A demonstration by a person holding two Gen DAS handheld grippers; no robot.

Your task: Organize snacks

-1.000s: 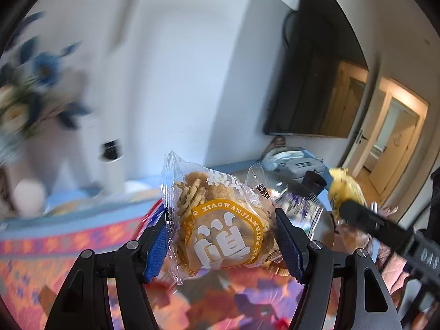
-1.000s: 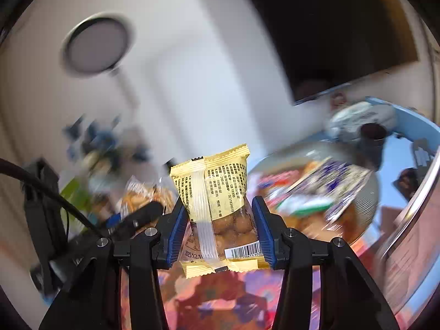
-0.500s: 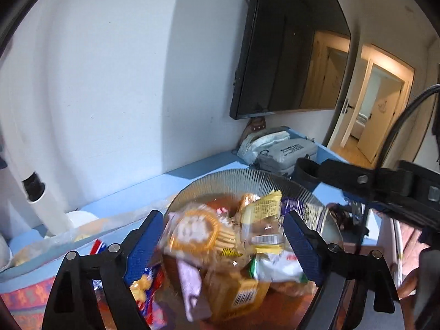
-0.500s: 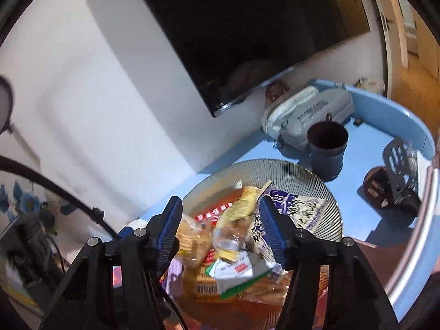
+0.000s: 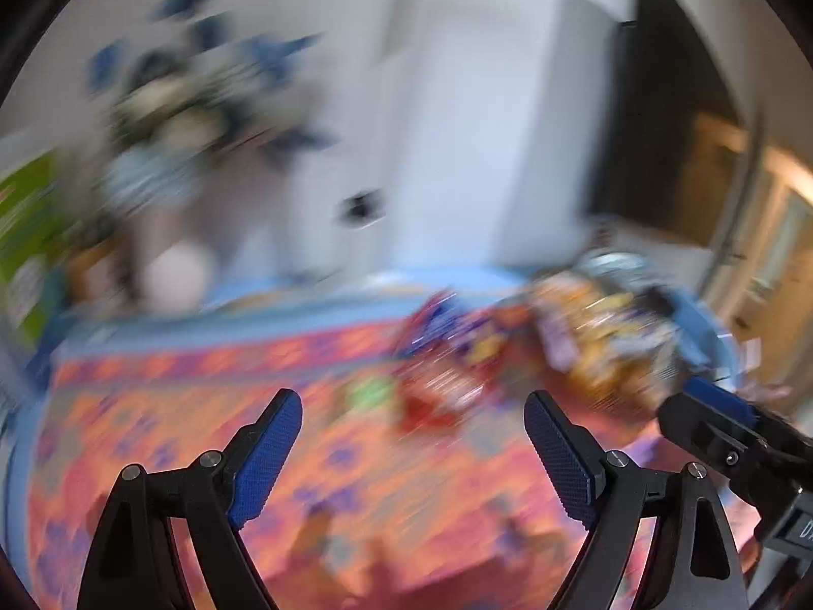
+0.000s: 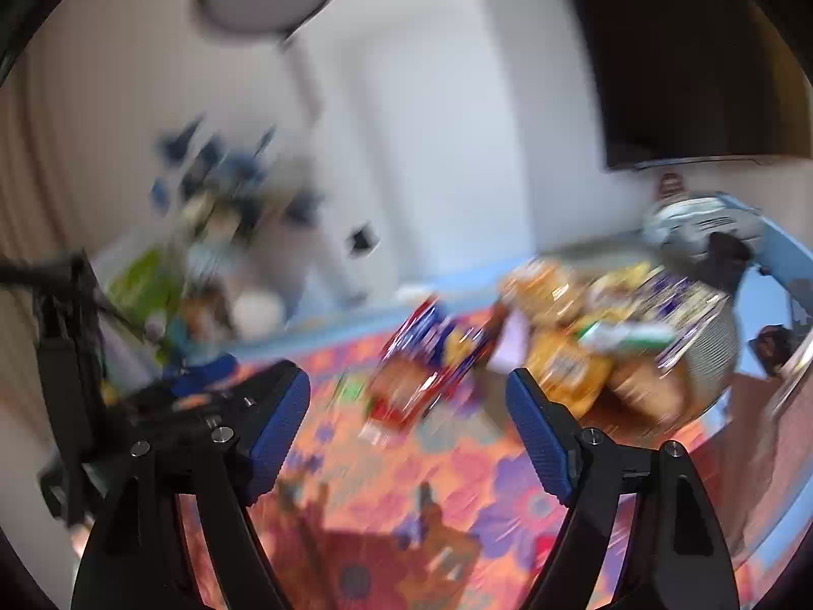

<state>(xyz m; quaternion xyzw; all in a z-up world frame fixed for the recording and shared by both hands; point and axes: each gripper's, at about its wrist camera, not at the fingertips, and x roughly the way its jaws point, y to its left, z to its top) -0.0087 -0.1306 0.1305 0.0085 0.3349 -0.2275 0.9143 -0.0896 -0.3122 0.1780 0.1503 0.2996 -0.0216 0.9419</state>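
Observation:
Both views are motion-blurred. My left gripper [image 5: 410,401] stands open over the orange patterned cloth [image 5: 178,437] with nothing between its blue pads. The jaws of my right gripper [image 6: 404,376] are opening and hold nothing. A ribbed glass bowl [image 6: 721,345] heaped with snack packets [image 6: 574,345] sits to the right of both grippers, and it shows as a heap in the bowl [image 5: 610,340] in the left wrist view. Loose red and blue packets [image 6: 421,366] lie on the cloth beyond the right gripper's fingers, and the same loose packets [image 5: 447,361] show in the left wrist view.
A vase of blue flowers [image 5: 173,112] and a green box [image 5: 25,234] stand at the back left. A dark mug [image 6: 726,249] and a grey pouch [image 6: 696,218] sit behind the bowl. A black screen [image 6: 686,51] hangs on the wall.
A second ago each gripper was shut on a snack packet. Both then opened over the bowl and the packets fell in. Now both are empty and have swung left, away from the bowl.

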